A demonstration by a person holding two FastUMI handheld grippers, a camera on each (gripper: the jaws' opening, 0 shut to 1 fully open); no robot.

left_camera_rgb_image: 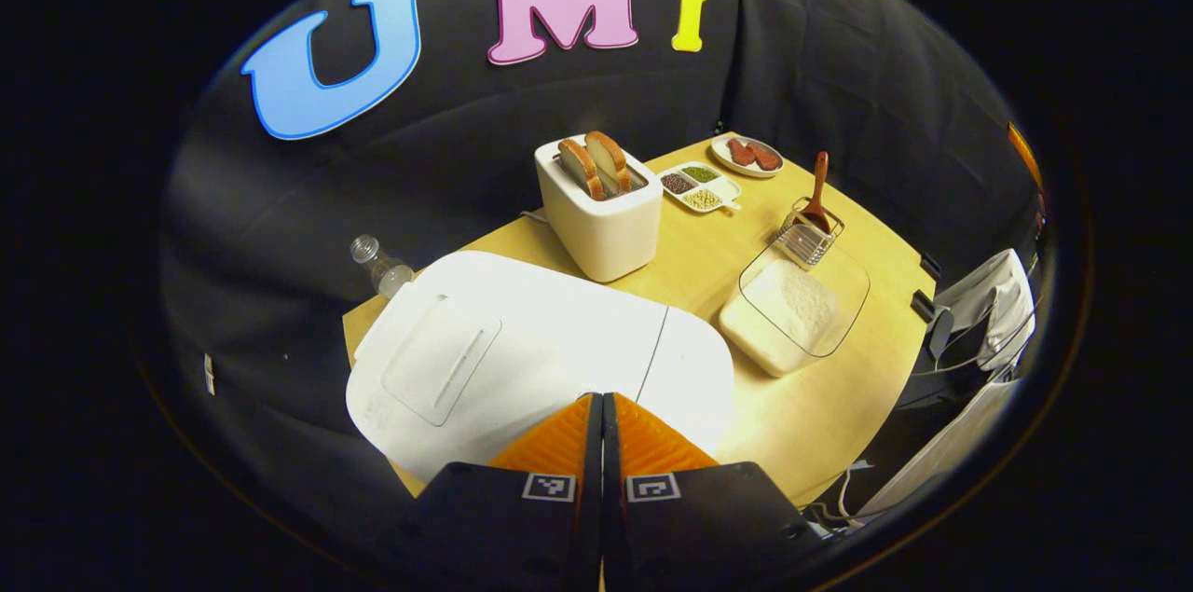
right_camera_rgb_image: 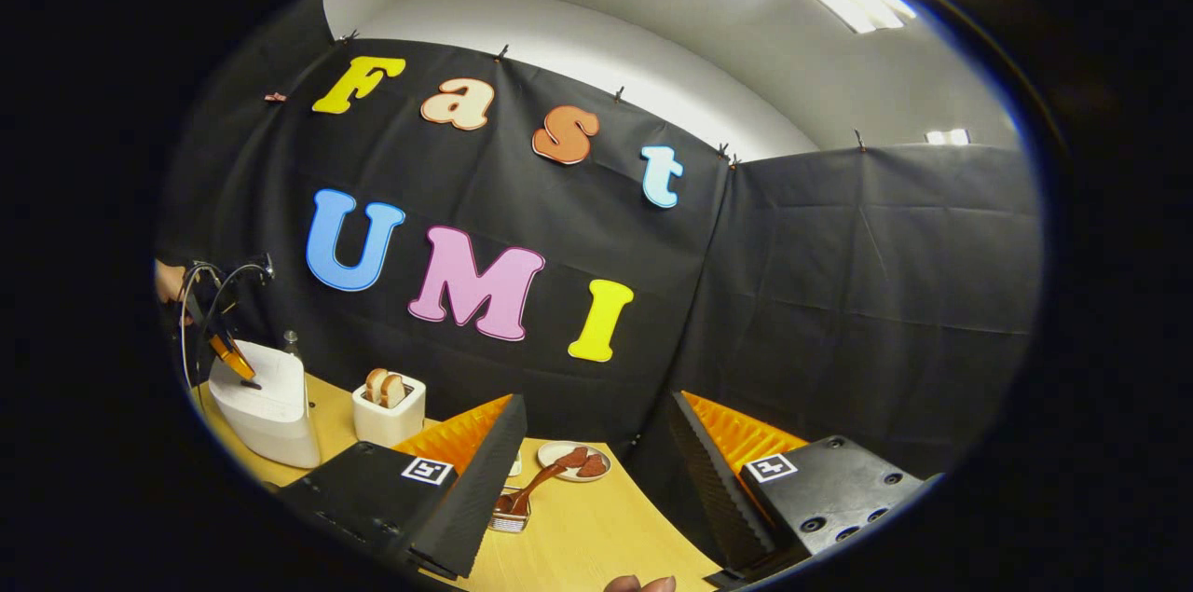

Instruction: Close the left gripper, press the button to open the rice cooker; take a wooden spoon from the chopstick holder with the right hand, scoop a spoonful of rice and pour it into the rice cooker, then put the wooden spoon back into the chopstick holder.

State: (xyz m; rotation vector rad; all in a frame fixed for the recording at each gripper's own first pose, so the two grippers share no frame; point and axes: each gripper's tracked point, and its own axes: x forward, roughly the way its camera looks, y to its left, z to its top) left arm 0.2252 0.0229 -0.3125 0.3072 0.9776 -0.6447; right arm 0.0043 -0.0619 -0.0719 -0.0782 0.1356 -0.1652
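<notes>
The white rice cooker [left_camera_rgb_image: 522, 350] stands with its lid down at the table's near left. My left gripper [left_camera_rgb_image: 601, 398] is shut with nothing in it, its tips right over the cooker's front top. The right gripper view shows that gripper [right_camera_rgb_image: 238, 361] from afar, slanting down onto the cooker [right_camera_rgb_image: 266, 406]. A wooden spoon [left_camera_rgb_image: 818, 186] stands in the wire chopstick holder [left_camera_rgb_image: 809, 238], behind a clear box of rice [left_camera_rgb_image: 797, 308]. My right gripper [right_camera_rgb_image: 596, 429] is open and held high, with the spoon [right_camera_rgb_image: 533, 485] and holder [right_camera_rgb_image: 508, 517] lower down between its fingers.
A white toaster [left_camera_rgb_image: 596, 210] with bread slices stands behind the cooker. Beyond it lie a divided dish of beans [left_camera_rgb_image: 699, 186] and a plate of meat [left_camera_rgb_image: 746, 154]. A small bottle [left_camera_rgb_image: 377, 266] stands at the table's left edge. Cables and white cloth [left_camera_rgb_image: 988, 303] hang off the right side.
</notes>
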